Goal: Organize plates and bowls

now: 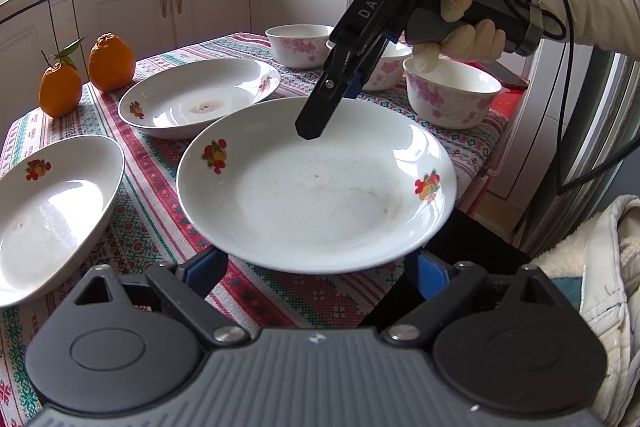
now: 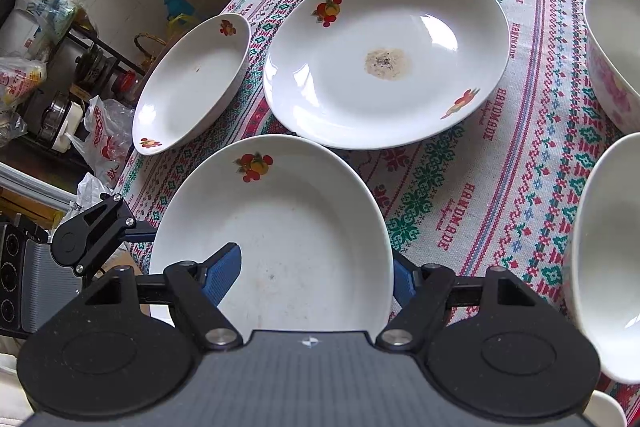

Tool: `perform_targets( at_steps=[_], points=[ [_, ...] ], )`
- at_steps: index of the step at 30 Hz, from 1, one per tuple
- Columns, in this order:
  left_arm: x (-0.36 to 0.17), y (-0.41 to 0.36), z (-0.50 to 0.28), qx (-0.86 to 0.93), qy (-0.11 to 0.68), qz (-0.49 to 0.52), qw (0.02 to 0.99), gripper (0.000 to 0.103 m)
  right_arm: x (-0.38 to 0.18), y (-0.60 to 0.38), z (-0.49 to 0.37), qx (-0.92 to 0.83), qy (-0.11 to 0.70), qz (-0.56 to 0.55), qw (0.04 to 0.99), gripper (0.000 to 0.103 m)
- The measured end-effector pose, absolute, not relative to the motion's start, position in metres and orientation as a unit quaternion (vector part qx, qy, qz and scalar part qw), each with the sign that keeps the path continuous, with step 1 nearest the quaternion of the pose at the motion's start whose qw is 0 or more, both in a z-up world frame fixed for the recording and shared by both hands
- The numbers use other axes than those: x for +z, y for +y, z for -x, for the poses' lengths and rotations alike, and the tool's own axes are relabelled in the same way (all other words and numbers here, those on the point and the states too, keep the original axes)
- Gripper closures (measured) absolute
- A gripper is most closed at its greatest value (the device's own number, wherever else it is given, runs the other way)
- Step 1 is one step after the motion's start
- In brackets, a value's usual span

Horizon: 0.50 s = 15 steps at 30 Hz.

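A white plate with fruit prints (image 1: 320, 195) (image 2: 280, 227) hangs slightly above the patterned tablecloth. My right gripper (image 1: 316, 123) (image 2: 316, 275) is shut on its far rim, one blue pad (image 2: 224, 275) lying inside the plate and the other finger outside the rim. My left gripper (image 1: 316, 269) (image 2: 140, 233) stands wide at the plate's near rim, its fingers (image 1: 204, 267) reaching under the edge with their tips hidden; no pad visibly presses the plate. Behind lie a plate with a brown stain (image 1: 192, 99) (image 2: 384, 59) and a third plate (image 1: 52, 211) (image 2: 192, 83).
Three pink-flowered bowls (image 1: 300, 45) (image 1: 384, 67) (image 1: 452, 99) stand at the back right. Two oranges (image 1: 60, 91) (image 1: 110, 63) sit at the far left corner. A phone (image 1: 504, 73) lies by the right table edge. A gloved hand (image 1: 468, 23) holds the right gripper.
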State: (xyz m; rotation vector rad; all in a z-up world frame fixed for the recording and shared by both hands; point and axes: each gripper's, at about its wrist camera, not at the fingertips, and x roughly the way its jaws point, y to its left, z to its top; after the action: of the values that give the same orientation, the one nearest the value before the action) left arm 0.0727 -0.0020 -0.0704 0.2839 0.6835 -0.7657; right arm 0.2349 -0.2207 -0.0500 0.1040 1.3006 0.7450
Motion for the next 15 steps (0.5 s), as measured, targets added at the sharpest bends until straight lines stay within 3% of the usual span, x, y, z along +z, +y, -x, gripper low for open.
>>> perform_targets(
  at_steps=[15],
  points=[
    [-0.0637,0.0029,-0.0715,-0.365,0.323,-0.133,0.863,0.009,-0.0467,-0.2188,-0.2343,0.339,0.587,-0.047,0.734,0.022]
  ],
)
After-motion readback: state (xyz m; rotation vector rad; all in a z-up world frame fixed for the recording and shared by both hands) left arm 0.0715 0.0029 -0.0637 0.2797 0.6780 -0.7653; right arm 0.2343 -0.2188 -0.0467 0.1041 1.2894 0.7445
